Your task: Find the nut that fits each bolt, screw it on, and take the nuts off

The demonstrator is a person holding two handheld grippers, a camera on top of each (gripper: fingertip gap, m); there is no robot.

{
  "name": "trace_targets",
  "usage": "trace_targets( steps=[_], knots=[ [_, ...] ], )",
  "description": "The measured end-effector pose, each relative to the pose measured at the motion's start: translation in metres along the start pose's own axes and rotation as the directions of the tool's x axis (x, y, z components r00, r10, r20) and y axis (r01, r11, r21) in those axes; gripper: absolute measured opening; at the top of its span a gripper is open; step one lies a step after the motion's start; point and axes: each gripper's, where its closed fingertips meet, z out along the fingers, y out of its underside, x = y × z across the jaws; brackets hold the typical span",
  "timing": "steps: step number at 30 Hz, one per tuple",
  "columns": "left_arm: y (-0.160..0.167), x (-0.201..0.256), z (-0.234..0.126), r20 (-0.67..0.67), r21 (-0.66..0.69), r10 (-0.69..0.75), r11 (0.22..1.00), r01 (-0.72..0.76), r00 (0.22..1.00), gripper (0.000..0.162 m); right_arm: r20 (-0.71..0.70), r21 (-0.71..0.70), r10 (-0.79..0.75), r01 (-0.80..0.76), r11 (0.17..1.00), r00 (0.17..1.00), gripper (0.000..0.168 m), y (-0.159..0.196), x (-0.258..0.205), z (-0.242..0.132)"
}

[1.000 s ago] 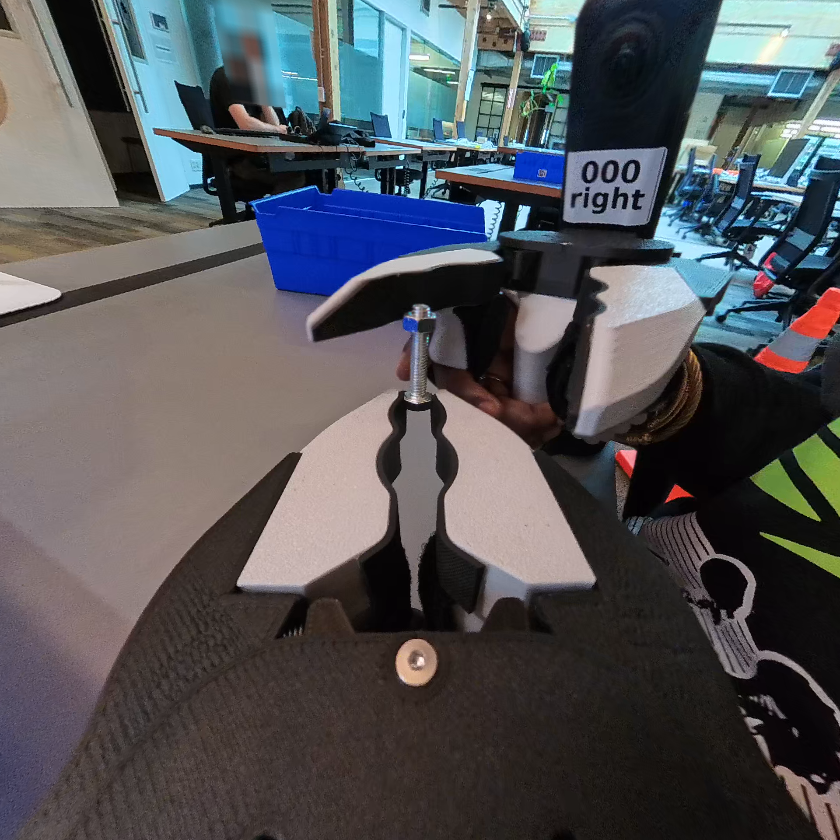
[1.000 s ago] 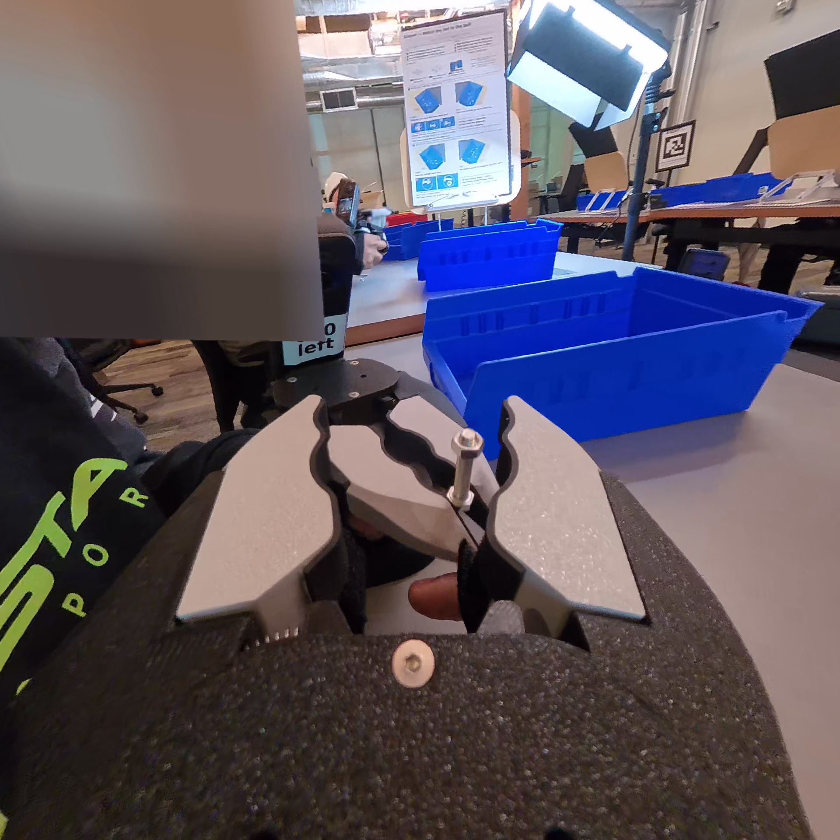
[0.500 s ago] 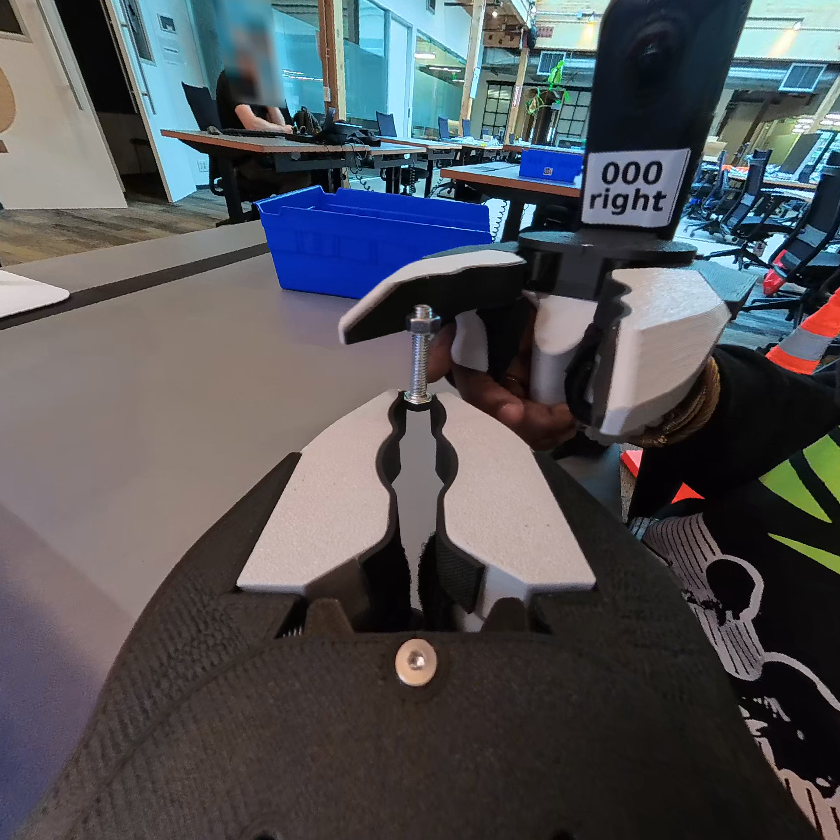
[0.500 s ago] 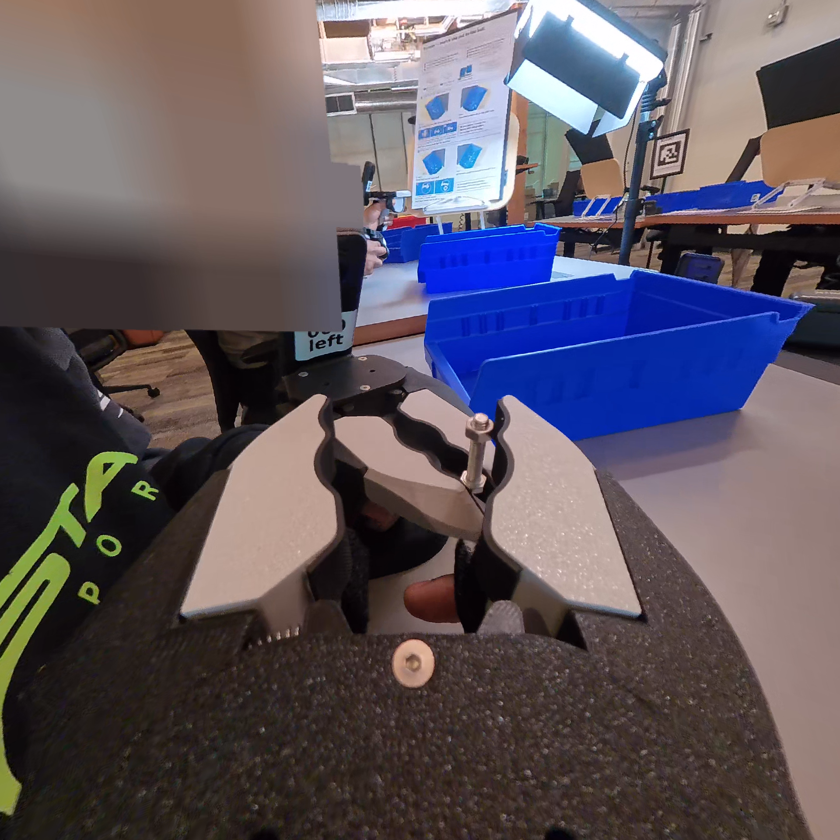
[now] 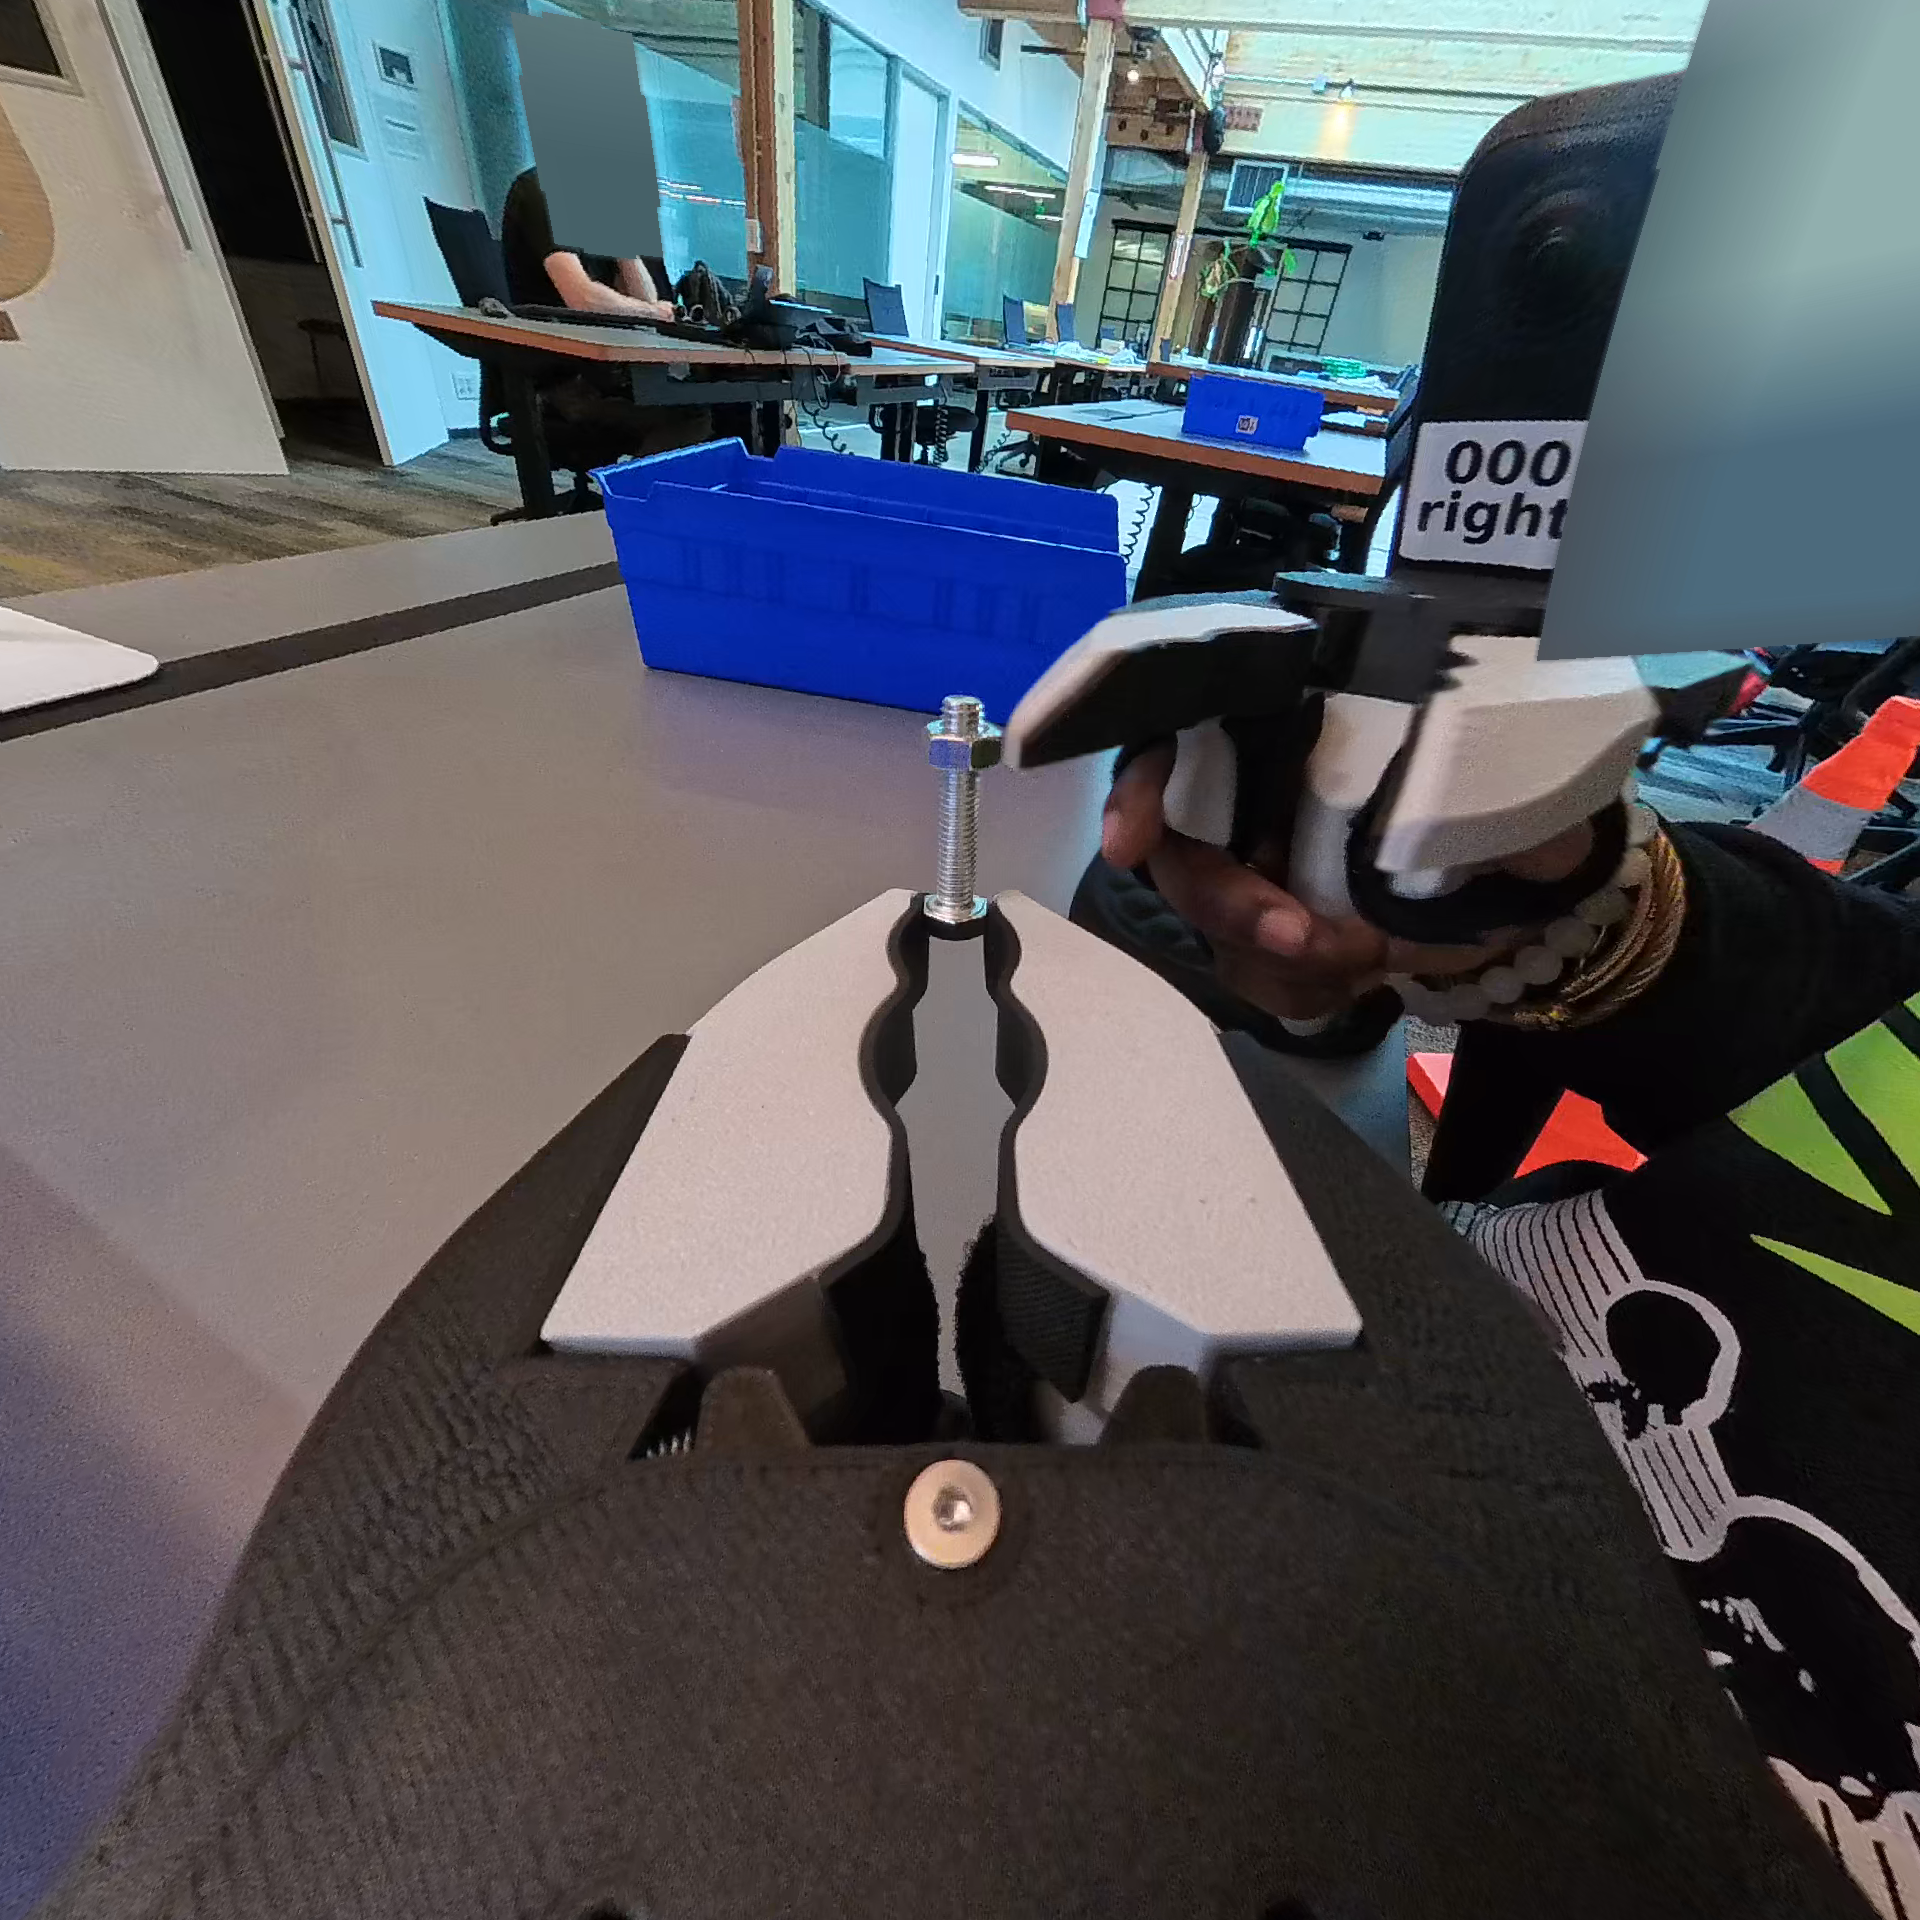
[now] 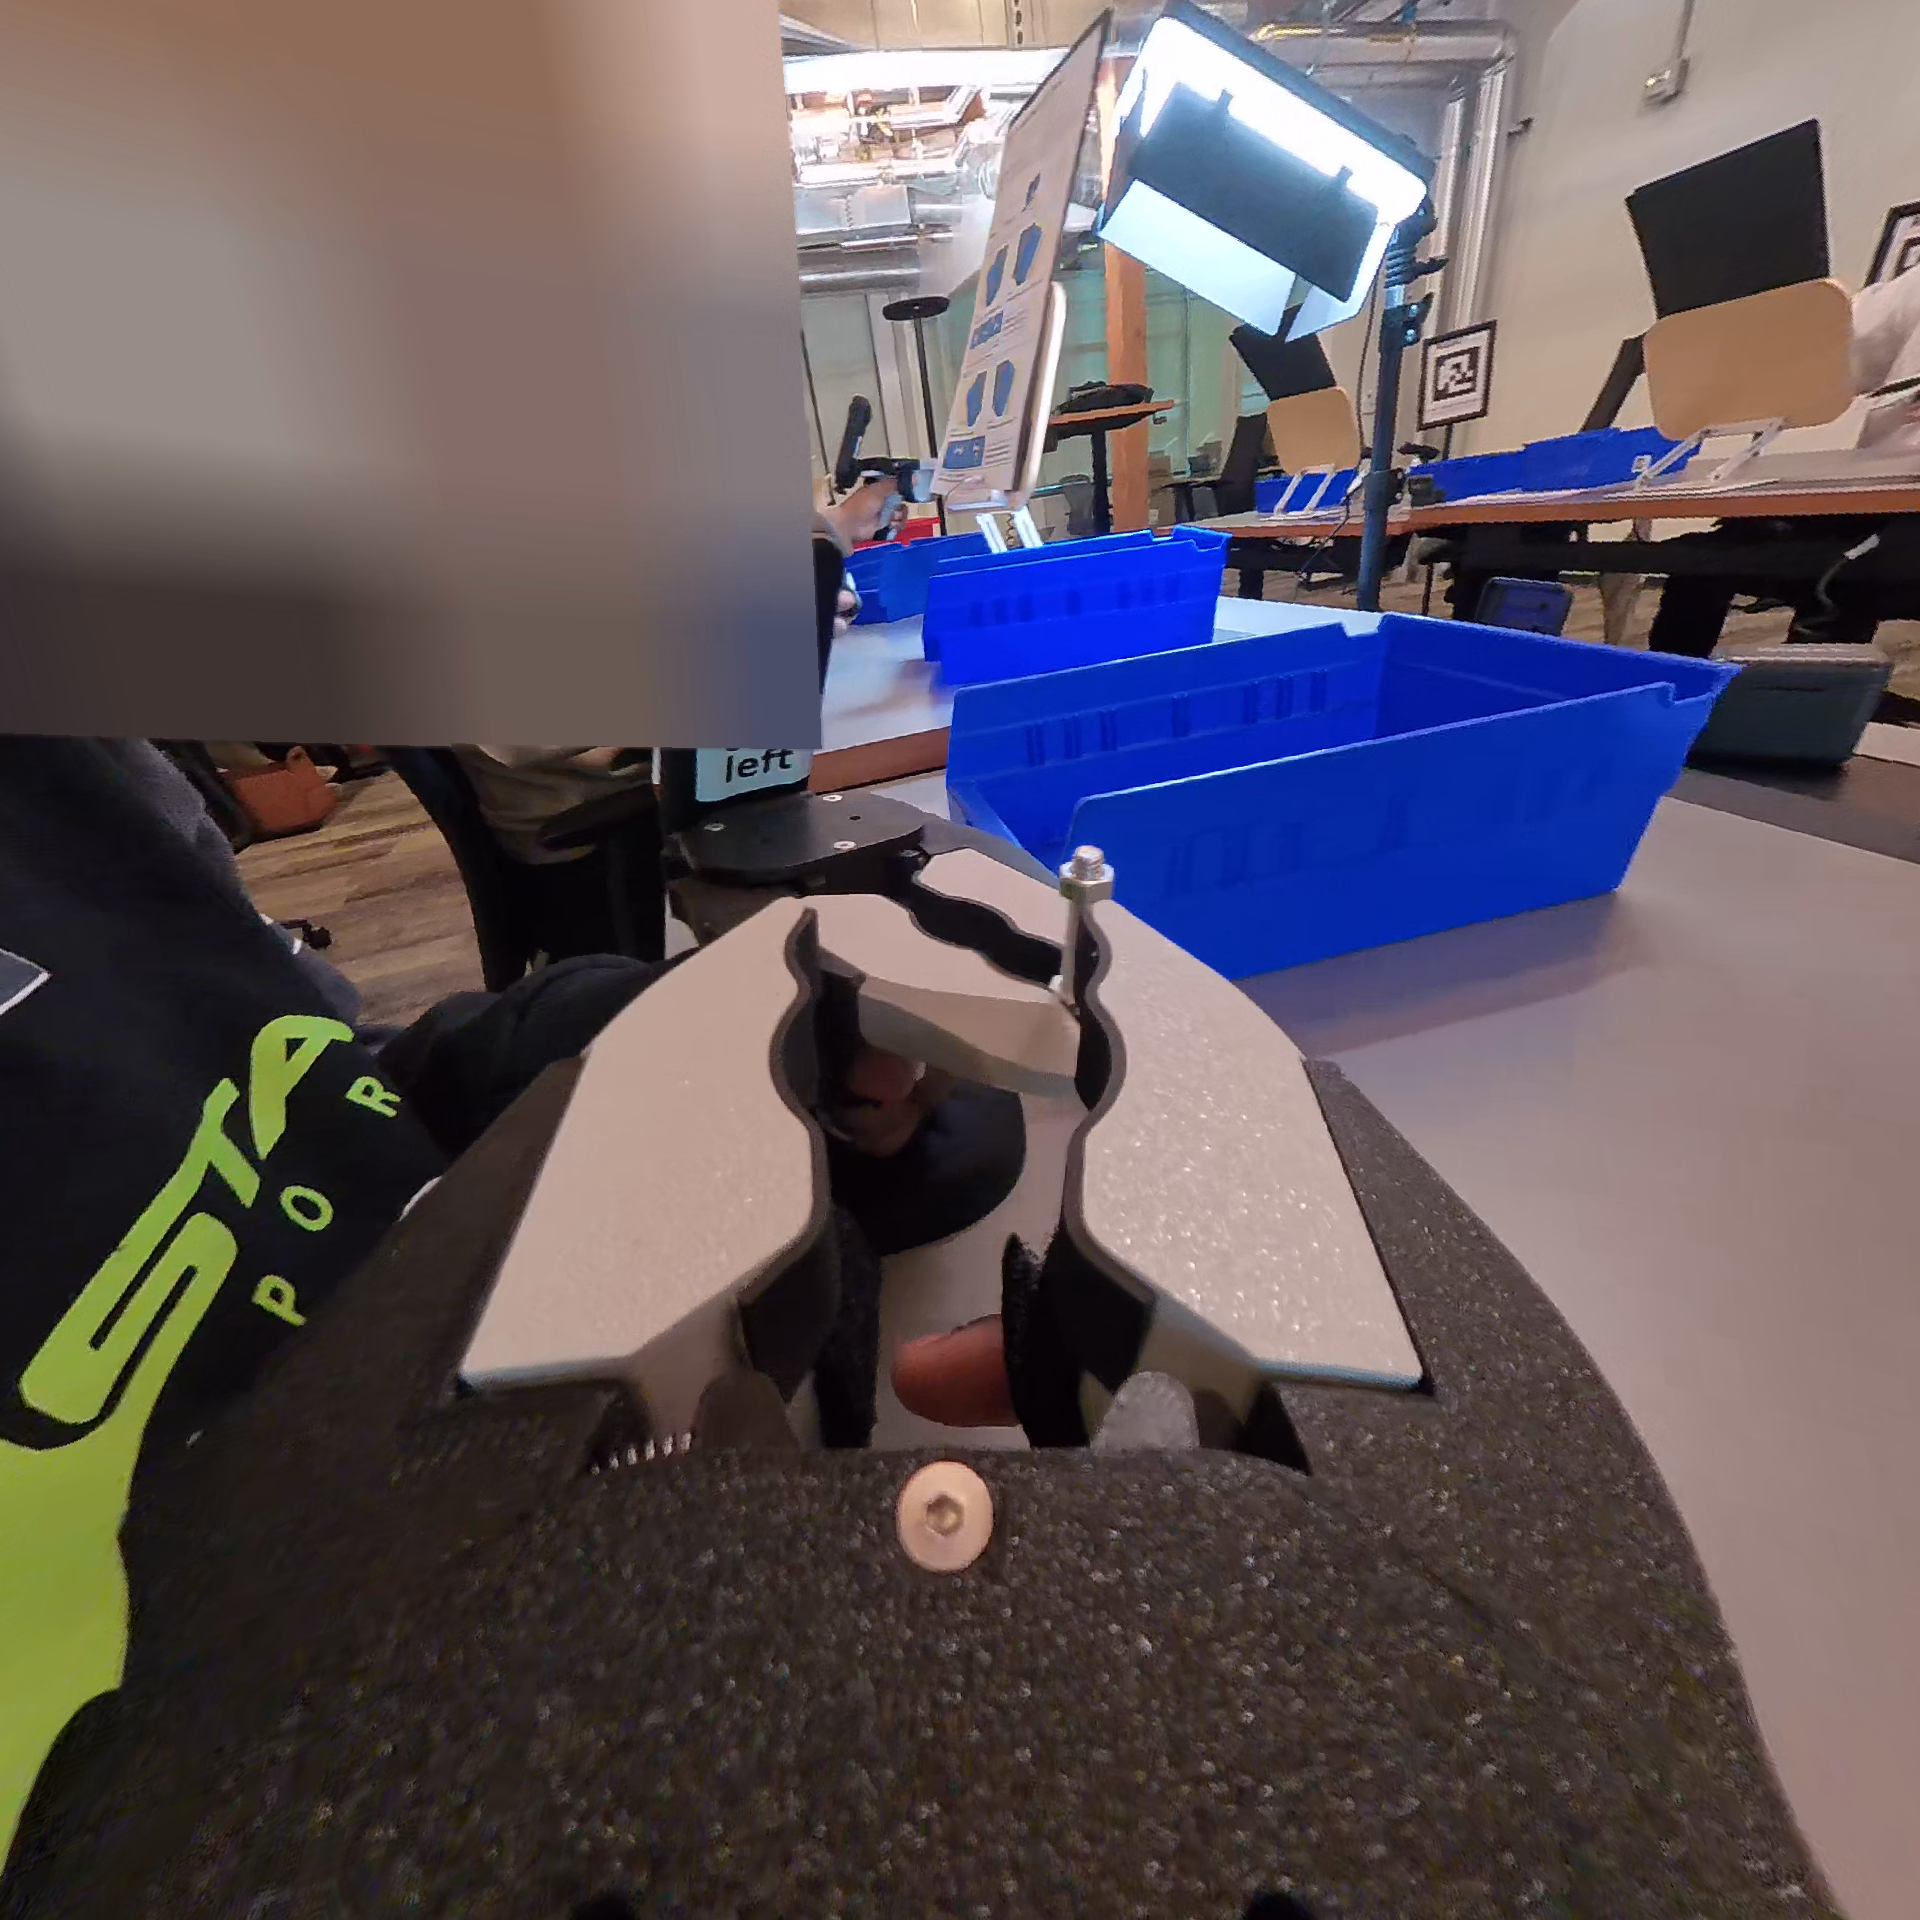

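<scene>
We judge the step as spinning the small silver hex nut (image 5: 964,750) on the silver threaded bolt (image 5: 957,831), whose head the left gripper (image 5: 956,920) pinches at its fingertips, long axis upright, threaded end up. The right gripper (image 6: 951,956) is spread open, one finger (image 5: 1153,670) tip touching the nut. Next, it must close squarely around the nut and turn.

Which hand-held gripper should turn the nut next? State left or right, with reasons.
Right. The left hand-held gripper is shut on the bolt, holding it upright by its head, so it cannot turn anything. The right hand-held gripper is open, one fingertip beside the nut near the bolt's top.
</scene>
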Motion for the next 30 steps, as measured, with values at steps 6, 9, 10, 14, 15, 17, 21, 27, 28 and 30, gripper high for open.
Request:
trace_targets(
  steps=[6, 9, 10, 14, 15, 17, 21, 27, 28, 30],
  knots=[
    [0.001, 0.001, 0.001, -0.003, -0.007, 0.008, 1.0, -0.008, 1.0, 0.01, -0.013, 0.006, 0.013, -0.013, 1.0, 1.0, 0.062, -0.002, 0.011, 0.015],
    [0.002, 0.002, 0.001, -0.003, -0.013, 0.017, 1.0, -0.017, 1.0, 0.01, 0.005, -0.016, -0.002, 0.002, 1.0, 1.0, 0.063, 0.0, 0.01, 0.026],
    [0.002, 0.002, 0.001, -0.003, -0.015, 0.019, 1.0, -0.019, 1.0, 0.01, 0.01, -0.025, -0.006, 0.007, 1.0, 1.0, 0.064, 0.001, 0.01, 0.029],
    [0.002, 0.002, 0.002, -0.005, -0.018, 0.022, 1.0, -0.022, 1.0, 0.01, 0.026, -0.052, -0.017, 0.019, 0.998, 1.0, 0.064, 0.004, 0.008, 0.037],
    [0.002, 0.002, 0.002, -0.004, -0.019, 0.023, 1.0, -0.023, 1.0, 0.01, 0.028, -0.056, -0.02, 0.021, 0.998, 0.999, 0.063, 0.004, 0.007, 0.038],
    [0.003, 0.002, 0.002, -0.004, -0.019, 0.024, 1.0, -0.024, 1.0, 0.01, 0.027, -0.059, -0.028, 0.03, 0.998, 0.999, 0.062, 0.005, 0.006, 0.037],
    [0.002, 0.002, 0.002, 0.001, -0.016, 0.02, 1.0, -0.02, 1.0, 0.01, 0.017, -0.054, -0.035, 0.036, 0.998, 0.999, 0.061, 0.005, 0.005, 0.034],
    [0.002, 0.001, 0.002, 0.006, -0.018, 0.02, 1.0, -0.02, 1.0, 0.01, -0.006, -0.042, -0.019, 0.018, 0.999, 1.0, 0.06, 0.006, 0.006, 0.025],
    [0.002, 0.001, 0.002, 0.005, -0.016, 0.018, 1.0, -0.017, 1.0, 0.01, -0.01, -0.039, -0.015, 0.015, 0.999, 1.0, 0.06, 0.005, 0.005, 0.023],
    [0.002, 0.0, 0.002, 0.007, -0.015, 0.016, 1.0, -0.016, 1.0, 0.01, -0.018, -0.035, -0.01, 0.01, 0.999, 1.0, 0.059, 0.005, 0.005, 0.02]
  ],
)
